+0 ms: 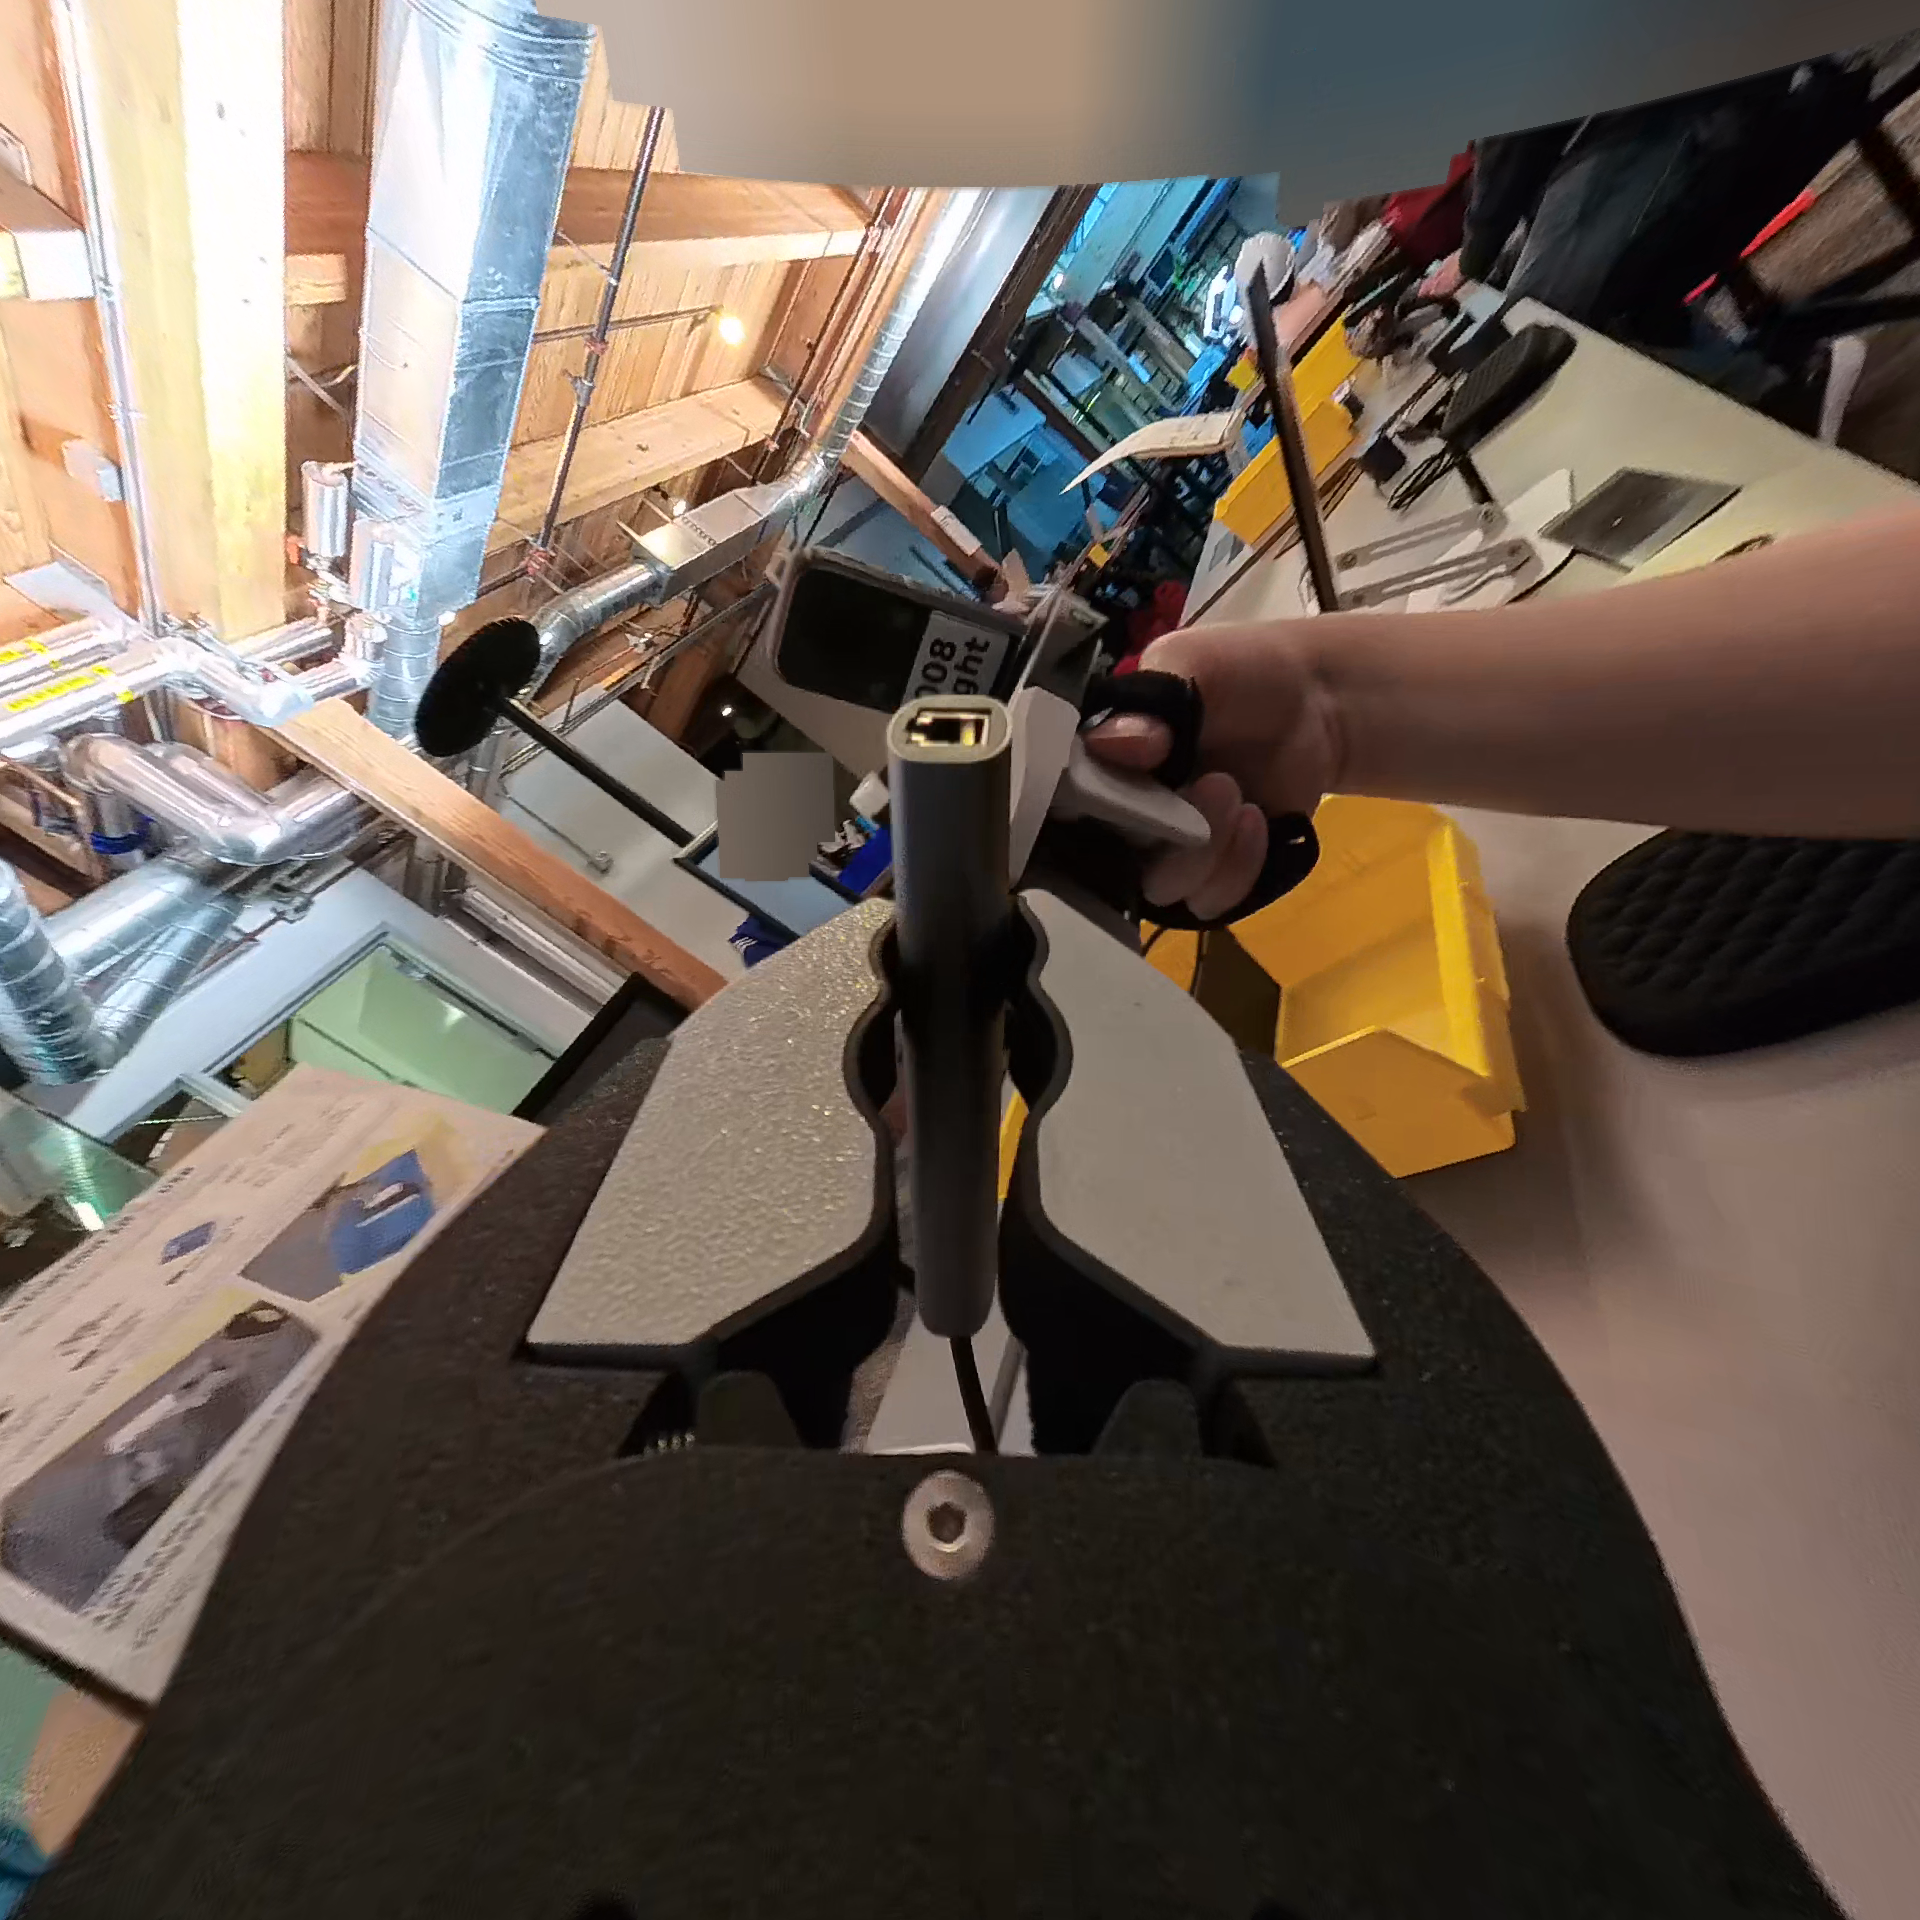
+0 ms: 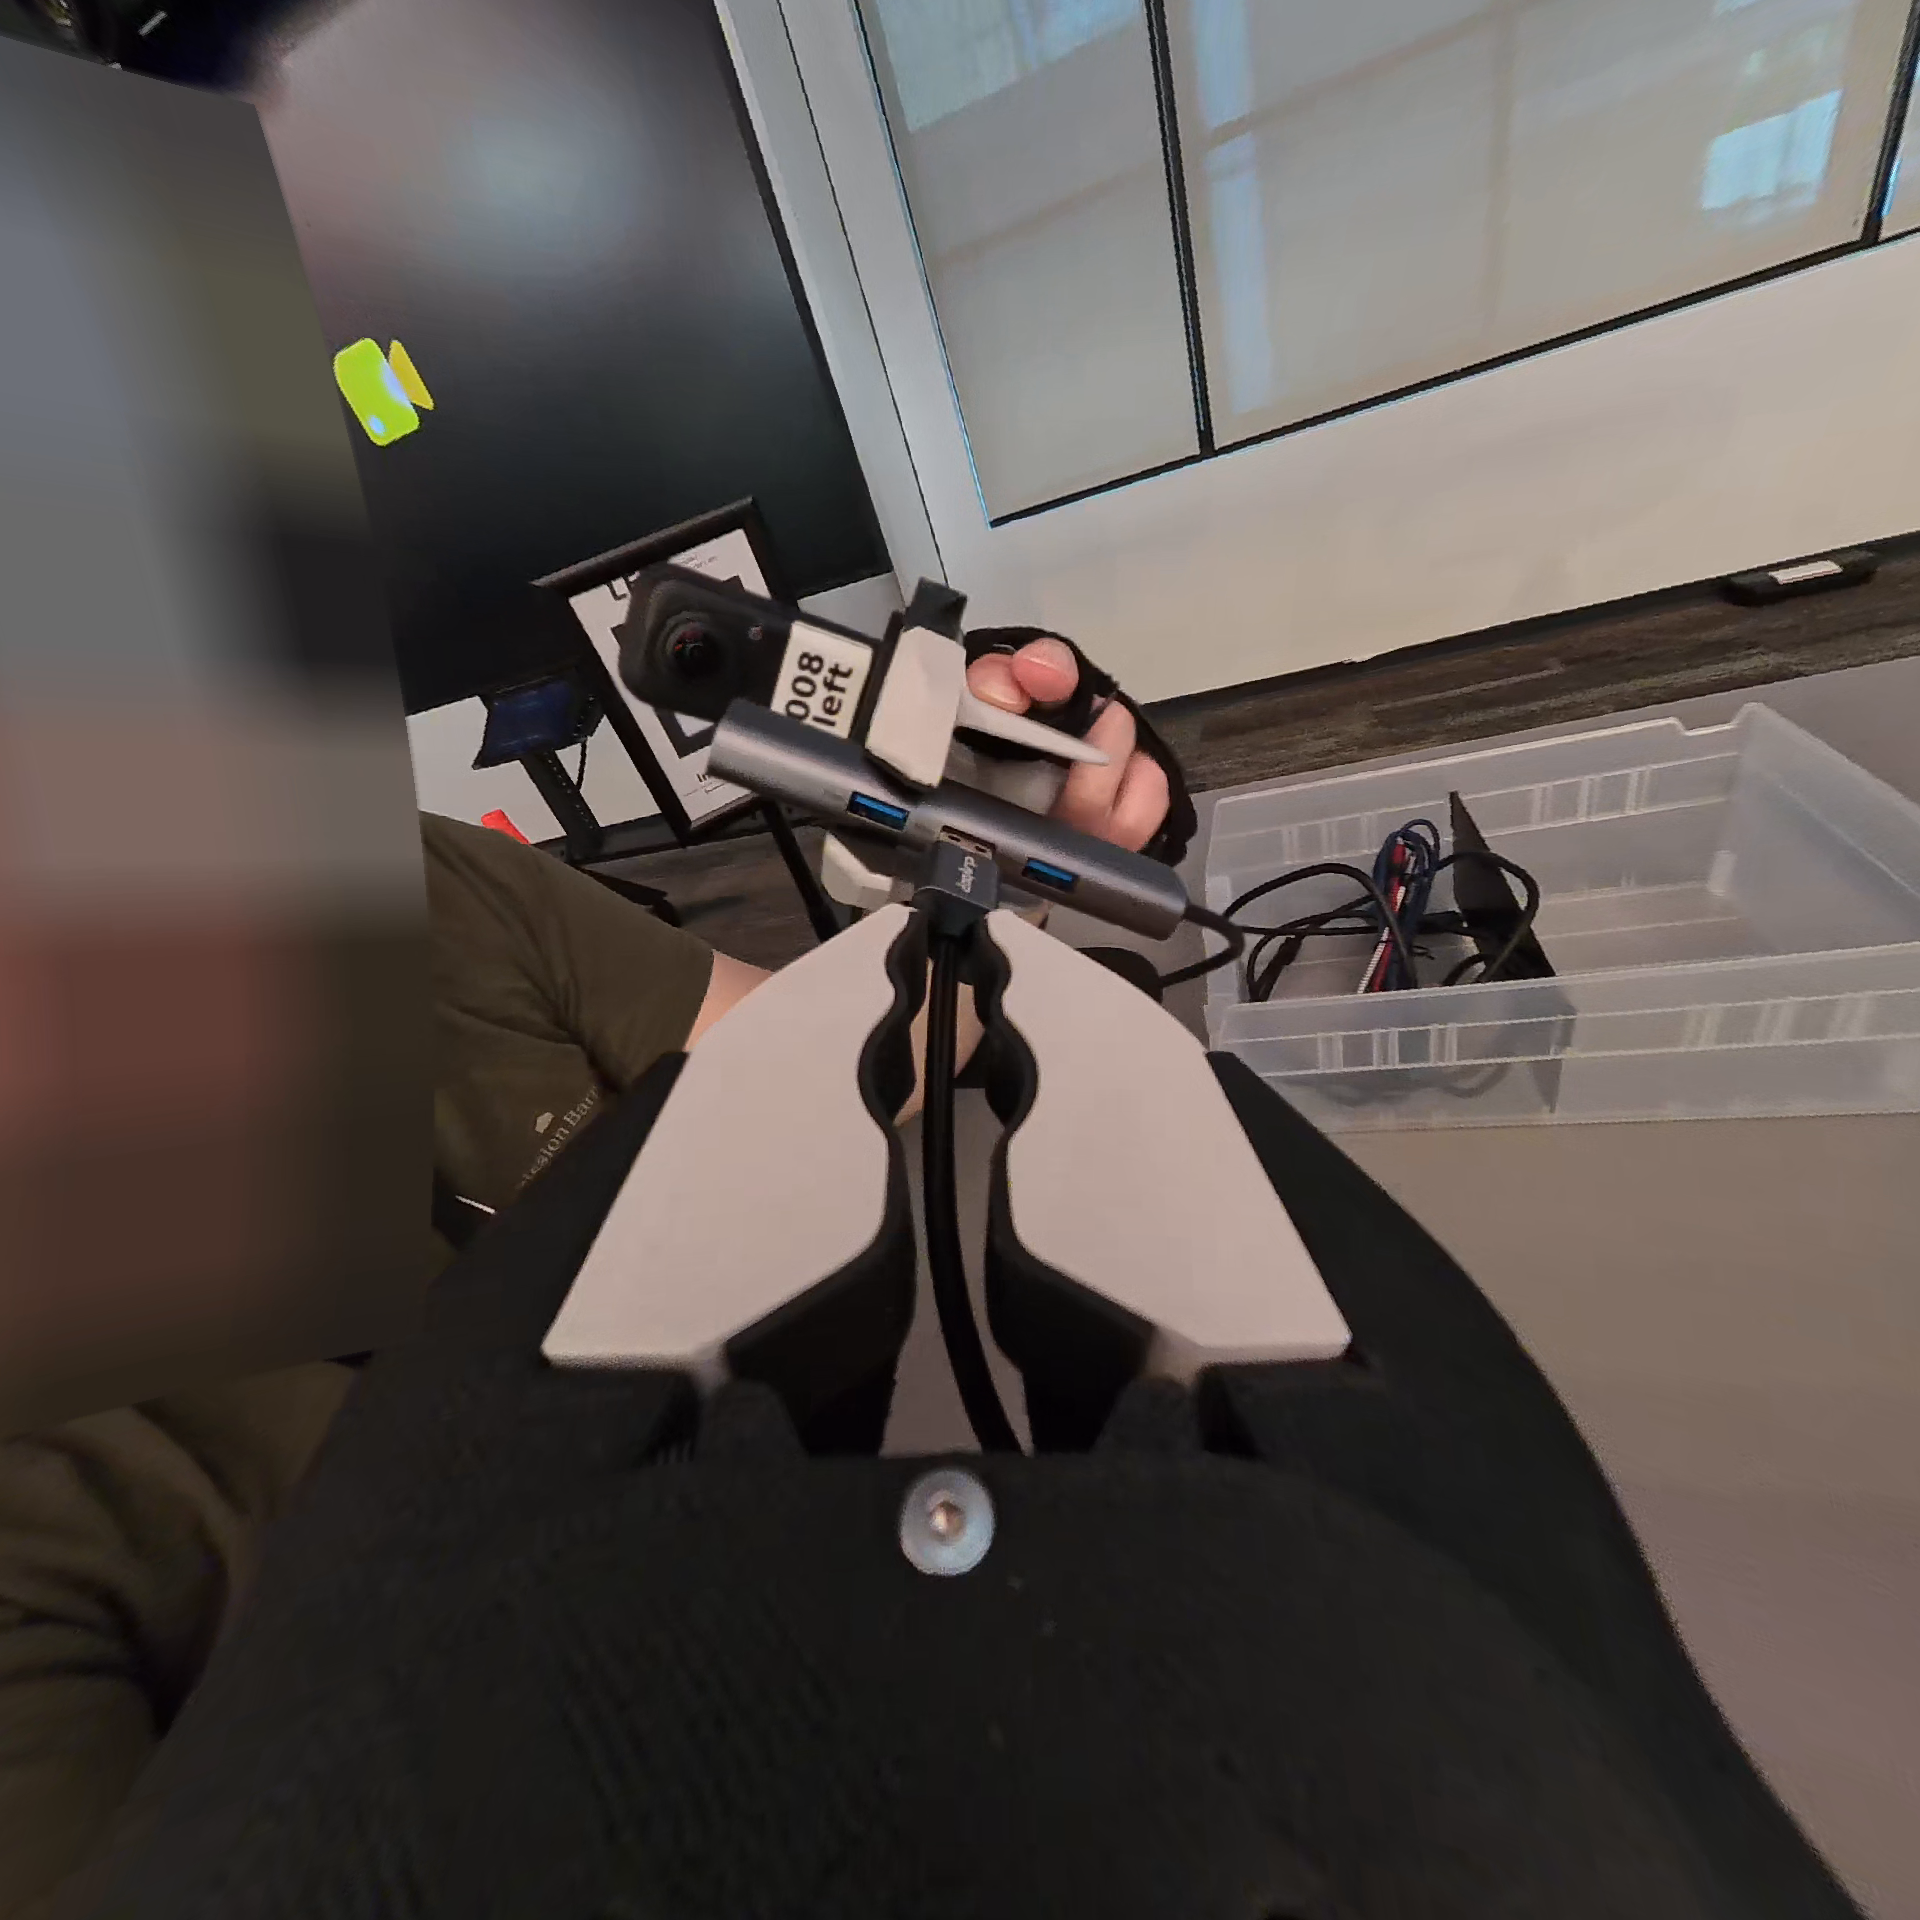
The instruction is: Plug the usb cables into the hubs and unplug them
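Observation:
My left gripper [image 1: 951, 961] is shut on a slim grey USB hub [image 1: 951, 831] and holds it in the air, its end port facing away from me. In the right wrist view the same hub [image 2: 935, 821] lies across the frame with blue ports along its side. My right gripper [image 2: 945, 951] is shut on a black USB cable [image 2: 940, 1091] just behind its grey plug [image 2: 961, 878]. The plug's metal tip sits at the hub's middle port, between two blue ports. The other gripper and the hand that holds it show beyond the hub in each view.
A clear plastic bin [image 2: 1714, 1049] with several loose cables lies on the grey table at the right. A yellow bin [image 1: 1392, 1029] and a black padded rest [image 1: 1756, 935] stand on the table. A printed sheet [image 1: 187, 1351] lies at the left.

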Motion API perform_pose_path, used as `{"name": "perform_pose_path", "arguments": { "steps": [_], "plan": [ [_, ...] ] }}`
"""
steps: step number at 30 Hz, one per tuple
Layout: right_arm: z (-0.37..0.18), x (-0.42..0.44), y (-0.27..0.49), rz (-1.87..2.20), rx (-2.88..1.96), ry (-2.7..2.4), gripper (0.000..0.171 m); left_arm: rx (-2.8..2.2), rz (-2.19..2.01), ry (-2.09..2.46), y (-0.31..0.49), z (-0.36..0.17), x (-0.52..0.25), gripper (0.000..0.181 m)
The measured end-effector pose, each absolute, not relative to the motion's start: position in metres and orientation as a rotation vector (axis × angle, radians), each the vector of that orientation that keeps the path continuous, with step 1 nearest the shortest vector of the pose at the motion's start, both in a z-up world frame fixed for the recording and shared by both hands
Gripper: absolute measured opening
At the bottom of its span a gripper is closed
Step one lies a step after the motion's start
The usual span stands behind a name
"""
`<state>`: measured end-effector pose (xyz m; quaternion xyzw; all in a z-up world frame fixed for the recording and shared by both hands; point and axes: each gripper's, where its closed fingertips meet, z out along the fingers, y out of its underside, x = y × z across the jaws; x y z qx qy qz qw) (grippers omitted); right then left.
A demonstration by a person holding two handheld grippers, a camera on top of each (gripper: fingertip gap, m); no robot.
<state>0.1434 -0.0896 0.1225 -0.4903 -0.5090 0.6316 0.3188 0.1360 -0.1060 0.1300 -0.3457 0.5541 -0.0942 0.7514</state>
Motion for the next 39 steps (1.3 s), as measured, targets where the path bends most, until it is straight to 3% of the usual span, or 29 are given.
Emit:
{"name": "perform_pose_path", "arguments": {
  "steps": [20, 28, 39],
  "plan": [
    [0.131, 0.129, -0.111, 1.645, -1.189, -1.377, 0.009, -0.701, -0.356, 1.205, -0.135, 0.149, 0.128, 0.017],
    [0.120, 0.118, -0.104, 1.086, -1.017, -1.479, 0.010, -0.730, -0.415, 1.171, -0.128, 0.150, 0.126, 0.017],
    [0.119, 0.118, -0.116, 0.610, -0.799, -1.568, 0.008, -0.745, -0.485, 1.247, -0.137, 0.143, 0.124, 0.017]
  ]
}}
